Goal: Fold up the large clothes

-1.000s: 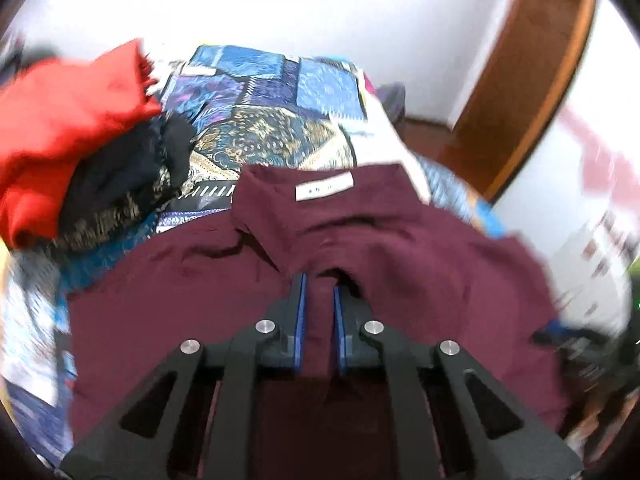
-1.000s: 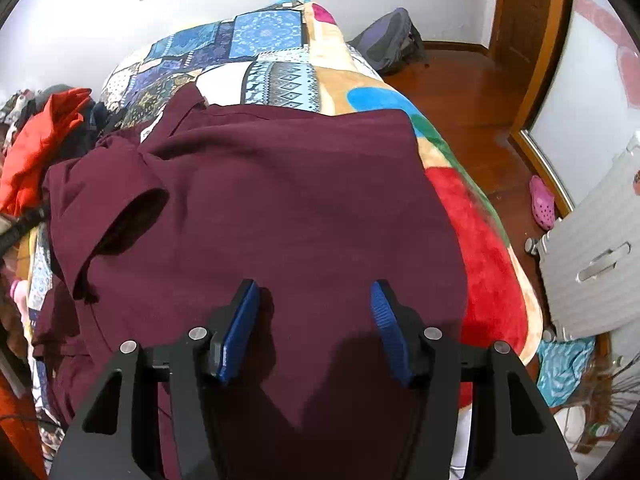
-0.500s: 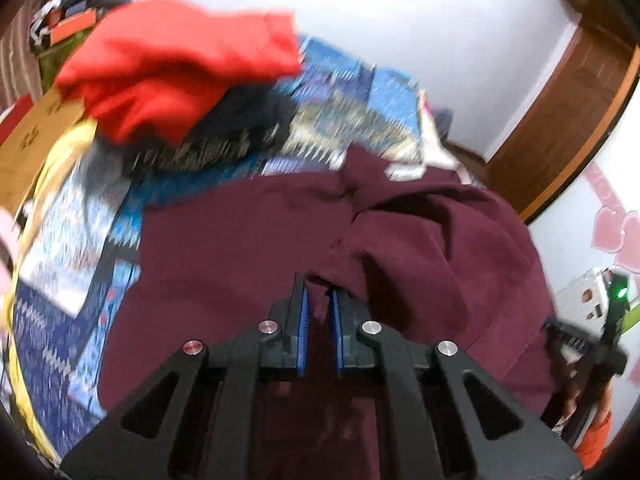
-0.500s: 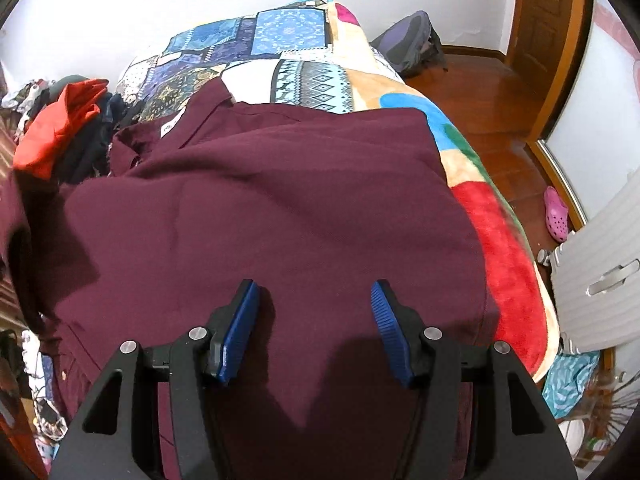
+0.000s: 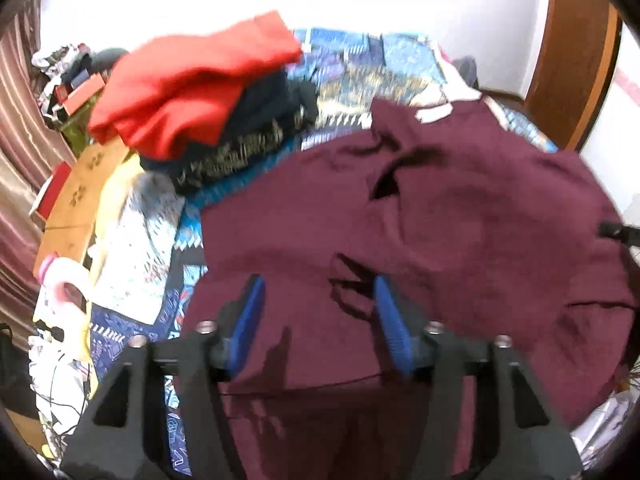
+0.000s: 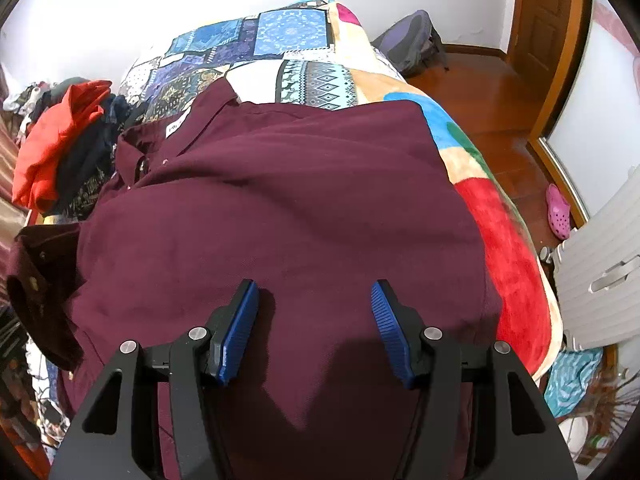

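Note:
A large maroon shirt (image 6: 280,200) lies spread across the bed, its collar with a white label (image 6: 176,128) at the far left. One cuffed sleeve (image 6: 40,280) droops over the shirt's left edge. My right gripper (image 6: 314,286) hovers open over the shirt's near part with only flat cloth under its blue pads. In the left wrist view the shirt (image 5: 460,220) fills the right half, rumpled near the collar. My left gripper (image 5: 317,284) is opening, its pads wide apart above a loose fold. Nothing is pinched between them.
A pile of red and dark clothes (image 5: 188,88) sits at the far left of the patchwork blanket (image 6: 292,32). A cardboard box (image 5: 80,184) stands beside the bed. On the wooden floor to the right are a grey backpack (image 6: 412,44), a pink clog (image 6: 558,210) and a white ribbed case (image 6: 600,272).
My left gripper was shut on a maroon fold and has let it go, jaws now wide; it swung across the shirt toward the clothes pile. The right gripper has stayed put.

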Action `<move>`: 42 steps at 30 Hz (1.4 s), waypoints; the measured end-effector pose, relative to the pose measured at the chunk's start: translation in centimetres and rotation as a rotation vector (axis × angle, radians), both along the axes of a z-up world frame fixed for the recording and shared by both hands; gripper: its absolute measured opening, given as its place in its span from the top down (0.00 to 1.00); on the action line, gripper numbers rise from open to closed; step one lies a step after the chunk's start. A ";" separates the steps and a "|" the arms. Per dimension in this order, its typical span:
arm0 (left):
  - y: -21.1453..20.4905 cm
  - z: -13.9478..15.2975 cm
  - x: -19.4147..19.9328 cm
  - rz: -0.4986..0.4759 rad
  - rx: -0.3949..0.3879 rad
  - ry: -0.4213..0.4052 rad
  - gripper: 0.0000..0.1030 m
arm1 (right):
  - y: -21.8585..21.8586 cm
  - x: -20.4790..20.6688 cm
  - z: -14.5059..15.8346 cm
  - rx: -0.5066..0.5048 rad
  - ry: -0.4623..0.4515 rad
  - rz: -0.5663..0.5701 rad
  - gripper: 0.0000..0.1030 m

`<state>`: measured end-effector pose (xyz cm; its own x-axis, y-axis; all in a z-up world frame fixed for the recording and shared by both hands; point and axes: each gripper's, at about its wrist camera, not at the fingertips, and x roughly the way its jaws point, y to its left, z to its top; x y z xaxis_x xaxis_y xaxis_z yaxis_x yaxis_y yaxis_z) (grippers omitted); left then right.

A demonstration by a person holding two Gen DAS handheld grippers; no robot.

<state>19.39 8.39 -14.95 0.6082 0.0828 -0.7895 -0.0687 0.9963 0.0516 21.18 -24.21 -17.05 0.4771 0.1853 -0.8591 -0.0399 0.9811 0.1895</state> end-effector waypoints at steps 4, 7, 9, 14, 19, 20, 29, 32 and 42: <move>-0.8 2.4 -0.6 -0.016 -0.018 -0.066 0.29 | 0.2 -0.2 0.2 0.004 -0.006 0.002 0.47; -2.5 3.1 -0.5 -0.046 -0.050 -0.095 0.07 | 0.2 -0.5 0.5 0.014 -0.015 0.006 0.47; -3.9 3.1 0.0 -0.074 -0.068 -0.093 0.06 | 0.2 -0.7 0.8 0.023 -0.024 0.008 0.47; -7.3 1.9 1.1 -0.155 -0.112 -0.047 0.06 | -0.1 -1.3 1.1 0.030 -0.036 0.009 0.47; -9.9 -1.3 2.6 -0.192 0.029 0.006 0.06 | -0.8 -1.6 1.1 0.039 -0.036 -0.011 0.47; -9.7 -1.6 2.6 -0.184 0.046 0.011 0.06 | -0.9 -1.6 1.1 0.043 -0.036 -0.015 0.47; -0.1 0.7 2.7 0.049 0.053 -0.060 0.06 | -1.4 -1.5 1.1 0.043 -0.035 -0.045 0.47; 3.8 0.7 3.1 0.153 0.096 -0.075 0.05 | -1.2 -1.3 1.2 0.052 -0.037 -0.046 0.47; 12.5 -1.5 2.0 0.373 0.017 -0.002 0.05 | -0.2 -1.4 1.6 0.025 -0.048 -0.017 0.47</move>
